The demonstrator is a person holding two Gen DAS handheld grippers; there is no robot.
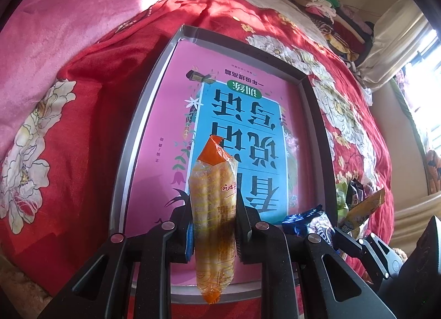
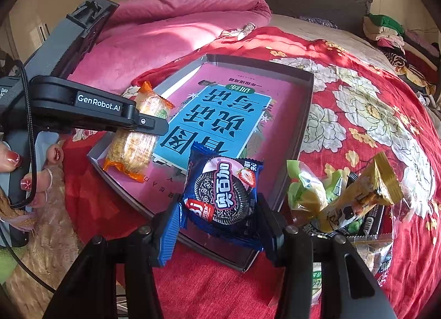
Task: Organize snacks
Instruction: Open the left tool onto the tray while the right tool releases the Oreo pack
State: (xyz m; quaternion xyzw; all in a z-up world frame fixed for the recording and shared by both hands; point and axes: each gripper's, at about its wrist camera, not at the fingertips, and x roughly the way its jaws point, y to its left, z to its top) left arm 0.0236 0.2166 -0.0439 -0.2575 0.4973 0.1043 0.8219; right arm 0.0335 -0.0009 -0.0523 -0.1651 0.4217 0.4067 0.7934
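- The left tongs (image 1: 213, 225) are pinching an orange-ended biscuit pack (image 1: 213, 225) around its middle, over the near left corner of the grey tray (image 1: 137, 131) lying on the bed (image 1: 91, 115).
- The right tongs (image 2: 220, 225) are clamping a blue cookie packet (image 2: 223, 195) by its side seams, half-wide, above the tray's near edge.
- Both packs are looking light, crinkly and slippery; the contents are probably brittle, so a gentle grip on the sealed edges is seeming wiser than squeezing the middle.
- The pile of loose snacks (image 2: 344, 203) at the tray's right side is overlapping, so counting them is proving impossible.
- The tongs are hiding the packs' lower ends.
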